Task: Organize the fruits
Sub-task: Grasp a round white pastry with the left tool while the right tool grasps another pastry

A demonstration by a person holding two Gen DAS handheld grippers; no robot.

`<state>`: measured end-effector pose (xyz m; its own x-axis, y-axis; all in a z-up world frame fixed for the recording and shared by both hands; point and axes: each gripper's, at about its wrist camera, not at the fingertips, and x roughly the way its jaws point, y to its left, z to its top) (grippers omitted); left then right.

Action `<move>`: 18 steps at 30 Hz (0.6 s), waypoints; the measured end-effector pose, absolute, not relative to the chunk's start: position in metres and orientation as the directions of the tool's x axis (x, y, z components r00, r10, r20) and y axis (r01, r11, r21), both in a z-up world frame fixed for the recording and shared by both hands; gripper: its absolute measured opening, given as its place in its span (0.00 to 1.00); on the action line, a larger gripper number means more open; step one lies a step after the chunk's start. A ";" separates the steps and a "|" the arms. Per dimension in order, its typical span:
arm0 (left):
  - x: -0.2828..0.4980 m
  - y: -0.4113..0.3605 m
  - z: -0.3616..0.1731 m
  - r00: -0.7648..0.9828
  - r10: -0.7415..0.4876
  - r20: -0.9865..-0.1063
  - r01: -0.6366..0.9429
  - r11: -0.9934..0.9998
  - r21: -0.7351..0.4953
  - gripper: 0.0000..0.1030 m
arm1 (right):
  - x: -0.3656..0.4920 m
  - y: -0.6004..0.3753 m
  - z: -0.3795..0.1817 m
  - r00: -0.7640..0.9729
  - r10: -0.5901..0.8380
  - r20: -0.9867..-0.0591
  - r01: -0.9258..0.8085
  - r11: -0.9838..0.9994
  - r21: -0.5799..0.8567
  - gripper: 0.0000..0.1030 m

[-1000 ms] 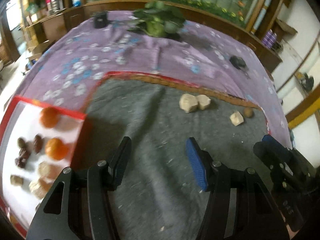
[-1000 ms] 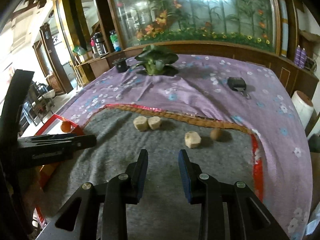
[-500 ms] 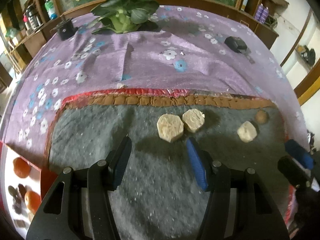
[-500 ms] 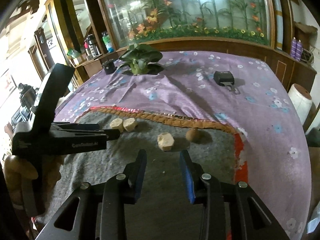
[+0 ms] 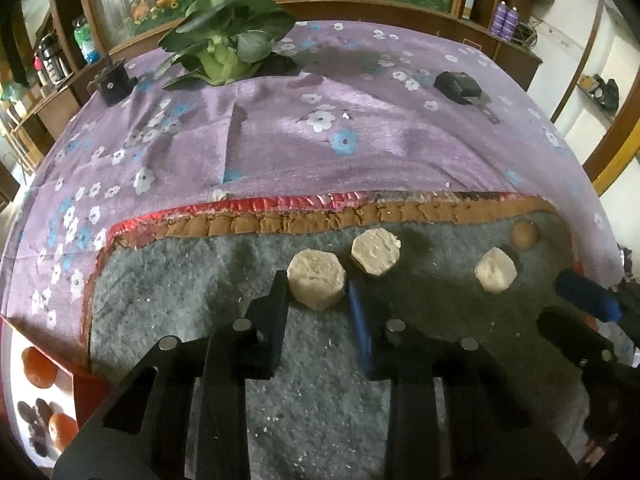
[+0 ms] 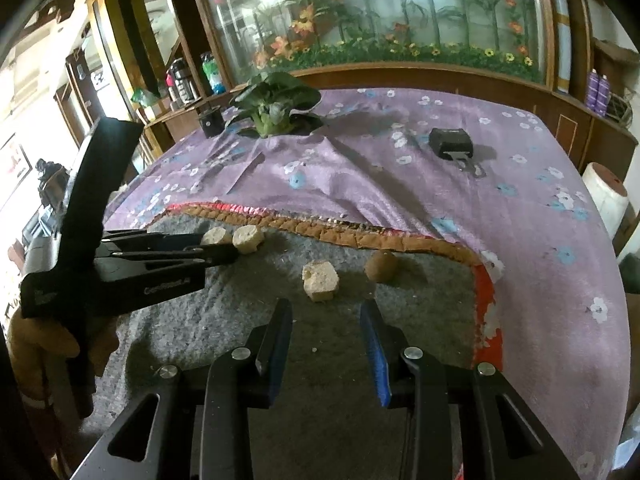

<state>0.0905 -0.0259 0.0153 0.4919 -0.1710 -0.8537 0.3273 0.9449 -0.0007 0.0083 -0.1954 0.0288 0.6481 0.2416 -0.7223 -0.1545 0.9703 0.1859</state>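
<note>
Left gripper (image 5: 318,294) spread, straddling near pale chunk (image 5: 316,285); right gripper (image 6: 326,334) spread, empty. Advise: close squarely; avoid nudging neighbouring chunk (image 5: 376,255).

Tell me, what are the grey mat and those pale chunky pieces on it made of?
The grey mat looks like felt or wool: fuzzy, matte, flecked with lint. The pale pieces look dry and crumbly, with cut facets and pitted faces; perhaps foam or dried fruit, I cannot tell.
</note>
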 end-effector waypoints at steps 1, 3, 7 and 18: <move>0.090 -0.025 0.016 0.489 -0.174 -0.855 0.318 0.948 -0.011 0.27 | 0.010 -0.193 0.028 0.645 0.239 -0.725 -0.158 0.971 0.180 0.33; 0.086 -0.020 0.018 0.484 -0.187 -0.855 0.300 0.953 -0.039 0.26 | 0.015 -0.188 0.027 0.638 0.234 -0.733 -0.171 0.972 0.162 0.33; 0.073 -0.015 0.025 0.490 -0.193 -0.850 0.288 0.956 -0.052 0.26 | 0.029 -0.178 0.020 0.625 0.212 -0.751 -0.190 0.975 0.117 0.33; 0.038 0.007 0.043 0.540 -0.153 -0.828 0.235 0.972 -0.026 0.27 | 0.032 -0.164 0.015 0.630 0.179 -0.756 -0.213 0.976 0.054 0.23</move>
<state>0.0378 0.0070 0.0434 0.5401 -0.1525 -0.8277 0.2349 0.9717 -0.0258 0.0322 -0.1641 0.0153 0.6297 0.1793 -0.7558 -0.2128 0.9756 0.0542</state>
